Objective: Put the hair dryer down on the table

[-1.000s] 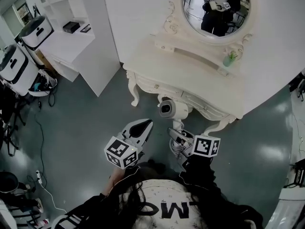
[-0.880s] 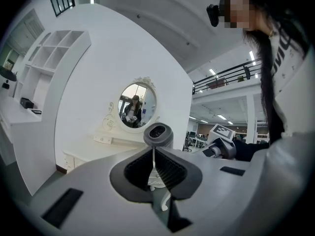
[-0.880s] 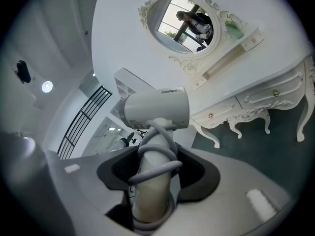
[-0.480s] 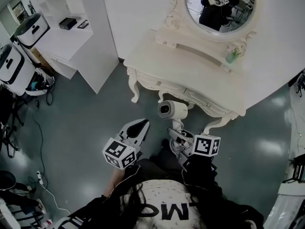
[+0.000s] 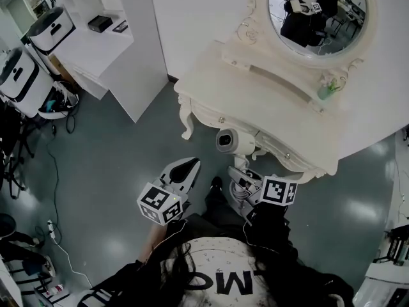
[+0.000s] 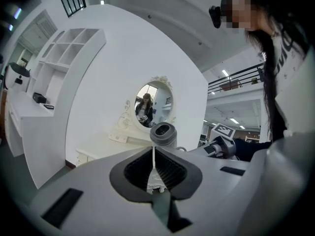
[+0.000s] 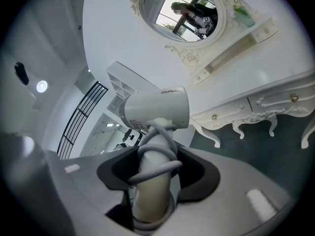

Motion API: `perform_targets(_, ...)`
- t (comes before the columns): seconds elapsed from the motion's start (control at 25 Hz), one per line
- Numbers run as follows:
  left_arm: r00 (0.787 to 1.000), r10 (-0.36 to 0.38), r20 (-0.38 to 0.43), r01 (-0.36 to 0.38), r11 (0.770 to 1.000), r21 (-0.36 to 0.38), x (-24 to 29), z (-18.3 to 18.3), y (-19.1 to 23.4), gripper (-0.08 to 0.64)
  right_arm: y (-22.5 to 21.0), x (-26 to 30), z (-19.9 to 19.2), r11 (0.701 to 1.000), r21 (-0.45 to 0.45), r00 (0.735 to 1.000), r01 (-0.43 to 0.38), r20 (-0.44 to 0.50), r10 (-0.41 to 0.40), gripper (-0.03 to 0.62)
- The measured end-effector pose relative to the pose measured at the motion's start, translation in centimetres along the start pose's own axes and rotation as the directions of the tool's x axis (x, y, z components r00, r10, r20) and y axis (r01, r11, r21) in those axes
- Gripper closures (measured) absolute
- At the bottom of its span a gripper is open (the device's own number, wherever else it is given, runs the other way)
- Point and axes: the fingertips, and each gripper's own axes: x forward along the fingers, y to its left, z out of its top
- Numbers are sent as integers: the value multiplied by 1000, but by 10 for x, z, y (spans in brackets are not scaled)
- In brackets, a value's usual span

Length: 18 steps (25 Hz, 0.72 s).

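Pinching the hair dryer (image 5: pixel 233 141) by its cord-wrapped handle, the right gripper (image 5: pixel 241 179) has closed in on the dressing table (image 5: pixel 268 110), dryer now at its front edge, not yet down; the left gripper (image 5: pixel 185 169) stays pressed together, empty

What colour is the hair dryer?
The hair dryer is white, clearest in the right gripper view.
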Motion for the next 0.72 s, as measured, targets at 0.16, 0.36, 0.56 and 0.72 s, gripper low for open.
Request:
perform_targets(0.16,1000,28,1,-28,1000,12,30,20,31,561,-11,26,32,1000,0,1000,-14,-19,14,360)
perform_targets(0.36,999,36,8,-36,999,27,73,47,57,561,-33,54,70,1000,8,998,-5,-55,5,360)
perform_targets(0.56,998,53,-24,-52,998,29,106,55,78,561,-51,73,102,1000,10,998,-7,-69,8,359)
perform_targets(0.72,997,68,-34,-67,997,40,129,64,91,561,-68,84,118,1000,25,997,-7,-82,9,359)
